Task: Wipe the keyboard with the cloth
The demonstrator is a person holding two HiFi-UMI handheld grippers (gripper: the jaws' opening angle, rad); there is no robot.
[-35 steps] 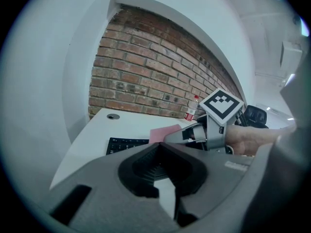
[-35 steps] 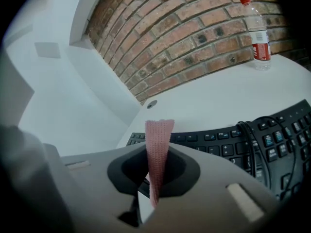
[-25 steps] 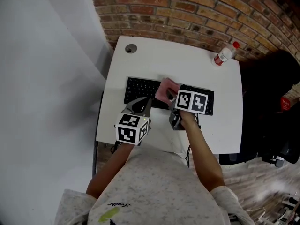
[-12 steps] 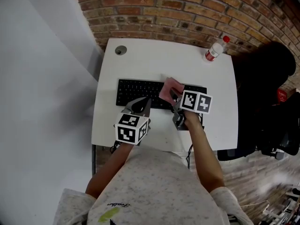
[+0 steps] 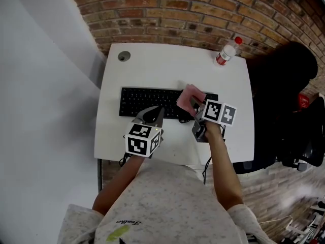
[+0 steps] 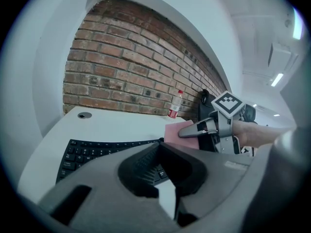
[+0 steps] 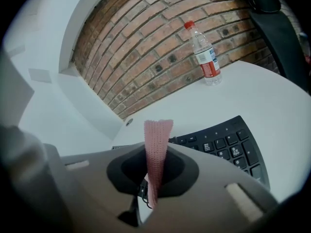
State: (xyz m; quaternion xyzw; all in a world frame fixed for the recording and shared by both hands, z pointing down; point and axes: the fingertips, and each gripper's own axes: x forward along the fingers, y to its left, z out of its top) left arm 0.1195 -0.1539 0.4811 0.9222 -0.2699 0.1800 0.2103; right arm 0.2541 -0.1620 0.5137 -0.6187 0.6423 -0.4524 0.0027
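A black keyboard (image 5: 147, 101) lies across the middle of the white table (image 5: 167, 65). My right gripper (image 5: 193, 102) is shut on a pink cloth (image 5: 189, 95), which hangs over the keyboard's right part. In the right gripper view the cloth (image 7: 156, 149) stands up between the jaws, with the keyboard (image 7: 228, 147) beyond it. My left gripper (image 5: 154, 112) hovers at the keyboard's front edge near its middle, jaws together and nothing in them. The left gripper view shows the keyboard (image 6: 92, 152) and the cloth (image 6: 176, 132).
A plastic water bottle (image 5: 226, 51) with a red cap stands at the back right of the table, close to the brick wall (image 5: 203, 9). A round cable hole (image 5: 124, 56) sits at the back left. A black office chair (image 5: 289, 85) stands to the right of the table.
My right gripper has carried the cloth rightward along the keyboard. The left gripper has barely shifted in the view.
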